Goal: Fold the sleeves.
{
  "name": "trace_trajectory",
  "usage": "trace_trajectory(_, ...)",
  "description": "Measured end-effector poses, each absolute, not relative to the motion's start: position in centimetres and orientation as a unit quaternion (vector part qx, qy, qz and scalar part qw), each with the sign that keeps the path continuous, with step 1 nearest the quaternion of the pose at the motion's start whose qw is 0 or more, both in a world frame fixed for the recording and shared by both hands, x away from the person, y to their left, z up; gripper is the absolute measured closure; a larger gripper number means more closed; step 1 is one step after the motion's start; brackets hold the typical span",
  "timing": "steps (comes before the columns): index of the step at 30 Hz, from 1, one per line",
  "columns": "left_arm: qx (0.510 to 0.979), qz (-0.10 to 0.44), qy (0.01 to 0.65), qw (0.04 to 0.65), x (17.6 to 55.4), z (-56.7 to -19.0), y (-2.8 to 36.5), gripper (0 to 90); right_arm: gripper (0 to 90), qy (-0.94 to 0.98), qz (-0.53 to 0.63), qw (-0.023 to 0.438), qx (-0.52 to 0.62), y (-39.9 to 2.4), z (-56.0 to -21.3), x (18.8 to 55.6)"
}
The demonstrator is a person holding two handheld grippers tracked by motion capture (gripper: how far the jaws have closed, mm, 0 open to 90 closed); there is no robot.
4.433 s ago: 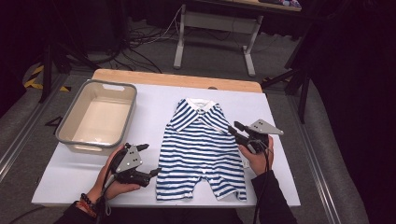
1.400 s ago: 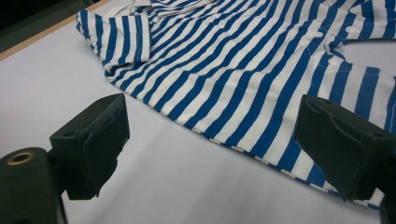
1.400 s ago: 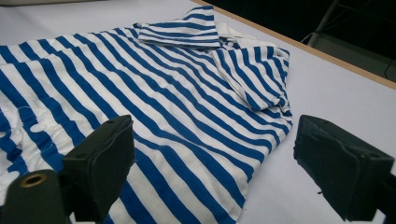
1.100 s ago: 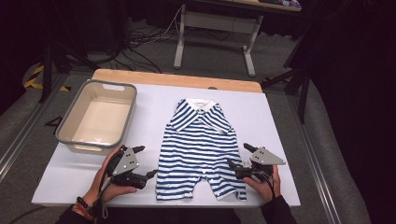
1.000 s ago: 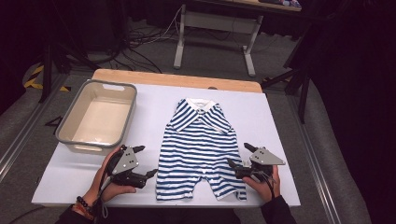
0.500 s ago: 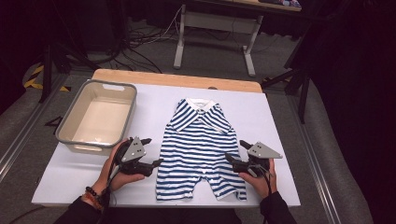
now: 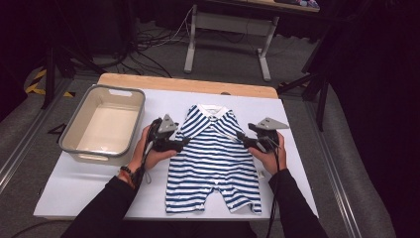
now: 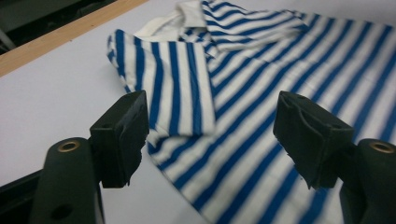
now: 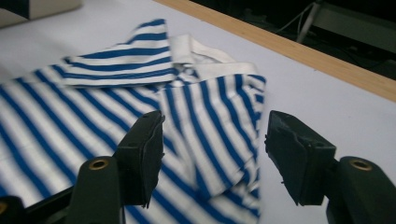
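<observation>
A small blue-and-white striped baby romper with a white collar [image 7: 214,159] lies flat on the white table top [image 7: 84,186], collar toward the far wooden edge and legs toward the person. Its two short sleeves are folded in over the chest.

The left gripper [image 7: 182,143] sits at the garment's left flank, just below the folded left sleeve [image 8: 175,88]. In the left gripper view the two black jaws stand apart with the sleeve's hem and the striped body cloth lying in the gap ahead of them; the pads do not press on the fabric, so this gripper is released, though its jaws have just been closing.

The right gripper [image 7: 243,140] mirrors it at the right flank, its tips at the edge of the folded right sleeve [image 9: 224,126]. In the right gripper view that sleeve lies between and just beyond the jaws, the near edge of cloth rumpled below them. The pads stand clear of it on both sides: released as well, with jaws that have likewise just been closing.

Outward of the left gripper, on the side away from the romper, rests a shallow beige plastic tub with a grey rim [image 7: 78,116]. Both of the person's dark sleeves reach in from the near edge.
</observation>
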State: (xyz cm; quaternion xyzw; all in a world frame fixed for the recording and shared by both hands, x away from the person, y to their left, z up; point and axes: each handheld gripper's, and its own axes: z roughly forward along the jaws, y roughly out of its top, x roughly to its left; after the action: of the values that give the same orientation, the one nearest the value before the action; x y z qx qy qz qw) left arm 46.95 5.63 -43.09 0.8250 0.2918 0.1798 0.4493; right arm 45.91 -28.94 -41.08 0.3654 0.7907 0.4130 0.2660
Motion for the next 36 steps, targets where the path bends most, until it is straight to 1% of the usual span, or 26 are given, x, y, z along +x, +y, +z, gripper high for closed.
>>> trace_trajectory(1,0.824,0.188,0.296,0.444,47.6,-43.1,5.4,29.6,37.8,0.793,0.407,0.262,0.371,-28.8,-41.2,47.0)
trace_trajectory(2,0.827,0.186,0.305,0.434,49.0,-43.2,5.0,30.1,37.9,0.794,0.404,0.256,0.375,-28.8,-41.3,47.9)
trace_trajectory(4,0.825,0.183,0.324,0.425,50.7,-43.4,4.7,29.9,39.5,0.788,0.399,0.251,0.396,-28.7,-41.4,50.3)
trace_trajectory(6,0.814,0.170,0.350,0.431,52.1,-43.7,4.5,29.8,39.2,0.783,0.400,0.244,0.408,-28.5,-41.5,51.7)
trace_trajectory(8,0.811,0.173,0.367,0.420,53.1,-43.8,4.0,29.4,38.7,0.782,0.399,0.237,0.415,-28.2,-41.5,52.8)
trace_trajectory(11,0.814,0.179,0.373,0.408,53.8,-43.9,3.3,29.9,37.4,0.788,0.380,0.233,0.424,-27.5,-41.8,54.4)
trace_trajectory(14,0.815,0.178,0.381,0.400,54.8,-43.9,2.8,30.1,36.7,0.788,0.371,0.231,0.434,-27.0,-42.2,55.3)
trace_trajectory(15,0.816,0.184,0.380,0.394,55.0,-43.9,2.7,28.0,36.6,0.788,0.369,0.229,0.436,-26.7,-42.4,55.6)
trace_trajectory(19,0.822,0.183,0.383,0.380,55.9,-44.0,2.2,28.4,36.7,0.798,0.335,0.231,0.445,-26.0,-42.8,56.7)
trace_trajectory(21,0.825,0.183,0.386,0.371,56.4,-44.1,2.2,30.4,36.9,0.796,0.327,0.230,0.454,-25.7,-42.9,57.2)
trace_trajectory(22,0.824,0.196,0.394,0.356,56.8,-44.3,2.1,31.5,36.7,0.798,0.323,0.226,0.456,-25.6,-43.1,57.3)
trace_trajectory(25,0.821,0.184,0.410,0.352,57.3,-44.5,2.3,31.4,37.2,0.795,0.320,0.218,0.467,-25.6,-43.4,57.6)
trace_trajectory(27,0.829,0.190,0.404,0.338,57.6,-44.6,2.2,31.7,39.3,0.794,0.316,0.214,0.473,-25.8,-43.8,57.8)
trace_trajectory(29,0.831,0.192,0.400,0.335,57.8,-44.6,2.1,31.9,40.7,0.791,0.321,0.207,0.479,-26.0,-43.9,57.9)
trace_trajectory(33,0.836,0.188,0.396,0.332,58.1,-44.6,1.4,32.2,47.6,0.795,0.318,0.189,0.481,-26.0,-44.2,58.1)
trace_trajectory(34,0.836,0.188,0.396,0.332,58.1,-44.6,1.4,32.2,47.6,0.795,0.318,0.189,0.481,-26.0,-44.2,58.1)
trace_trajectory(35,0.839,0.190,0.390,0.327,58.1,-44.7,1.2,32.3,50.0,0.797,0.319,0.185,0.479,-26.0,-44.5,58.2)
trace_trajectory(36,0.841,0.190,0.389,0.324,58.2,-44.8,1.0,32.5,50.6,0.796,0.320,0.185,0.479,-25.9,-44.5,58.3)
